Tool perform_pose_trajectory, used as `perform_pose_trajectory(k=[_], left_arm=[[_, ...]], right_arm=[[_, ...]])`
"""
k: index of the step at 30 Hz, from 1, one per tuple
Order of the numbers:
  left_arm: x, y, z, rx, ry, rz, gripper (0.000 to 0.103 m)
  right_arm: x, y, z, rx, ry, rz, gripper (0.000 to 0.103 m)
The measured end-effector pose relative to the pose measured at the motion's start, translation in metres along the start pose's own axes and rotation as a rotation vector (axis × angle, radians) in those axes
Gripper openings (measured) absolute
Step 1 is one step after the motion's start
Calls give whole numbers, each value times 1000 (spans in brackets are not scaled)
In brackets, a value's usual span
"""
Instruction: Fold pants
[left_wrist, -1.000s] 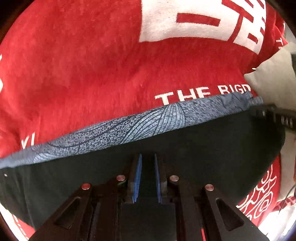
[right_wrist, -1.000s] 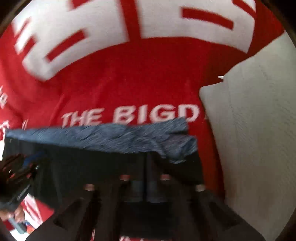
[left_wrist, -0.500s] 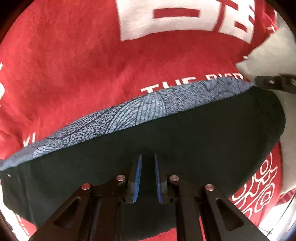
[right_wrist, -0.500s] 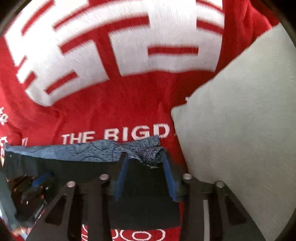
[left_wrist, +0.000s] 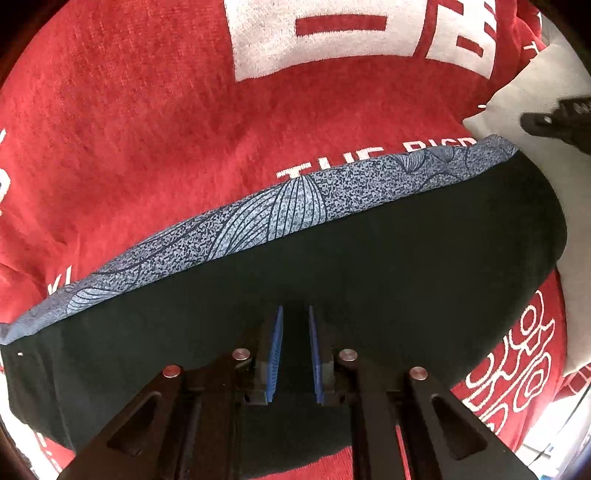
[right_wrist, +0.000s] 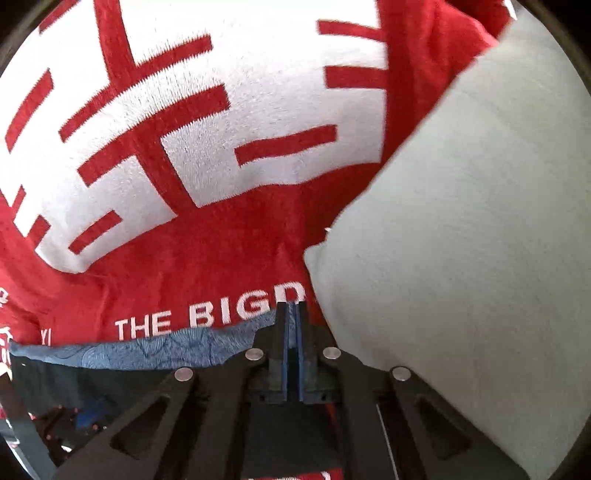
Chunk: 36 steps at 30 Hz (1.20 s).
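Pants (left_wrist: 369, 280), dark with a blue patterned band (left_wrist: 280, 210), lie spread on the red blanket (left_wrist: 147, 129), their right end beside a grey pillow (right_wrist: 461, 240). Your left hand-held gripper (left_wrist: 294, 354) is clenched on the dark fabric, blue pads (left_wrist: 275, 354) pinching a fold. Your right hand-held gripper (right_wrist: 294, 350) has its pads pressed together on the band's corner, near the pillow's edge.
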<state>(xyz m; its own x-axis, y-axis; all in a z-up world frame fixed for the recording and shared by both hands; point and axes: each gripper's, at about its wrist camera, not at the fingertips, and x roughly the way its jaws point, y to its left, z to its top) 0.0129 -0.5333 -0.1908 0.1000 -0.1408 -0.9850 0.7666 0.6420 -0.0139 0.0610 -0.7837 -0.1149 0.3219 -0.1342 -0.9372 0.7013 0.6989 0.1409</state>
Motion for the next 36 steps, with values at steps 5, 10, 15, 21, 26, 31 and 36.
perform_pose_trajectory(k=[5,10,15,21,26,31,36], left_arm=[[-15,4,11,-26,-24,-11,15],[-4,3,18,-6,-8,11,17],[-23,26,17,-47,1,22,17],[-39,79,5,-146,-19,147,82],[-15,84,-4,-185,17,131,83],[-15,87,-10,-189,6,117,89],[-15,104,-18,-184,8,123,91]], right_arm=[[-21,-3,-23,-25,-10,63,24],[29,23,-45,-152,132,-4,37],[20,4,-46,-68,78,-112,36],[-28,9,-71,-75,39,-24,56],[1,25,-100,-97,110,13,58],[3,7,-106,-95,86,-3,57],[-10,-4,-108,-78,93,-3,57]])
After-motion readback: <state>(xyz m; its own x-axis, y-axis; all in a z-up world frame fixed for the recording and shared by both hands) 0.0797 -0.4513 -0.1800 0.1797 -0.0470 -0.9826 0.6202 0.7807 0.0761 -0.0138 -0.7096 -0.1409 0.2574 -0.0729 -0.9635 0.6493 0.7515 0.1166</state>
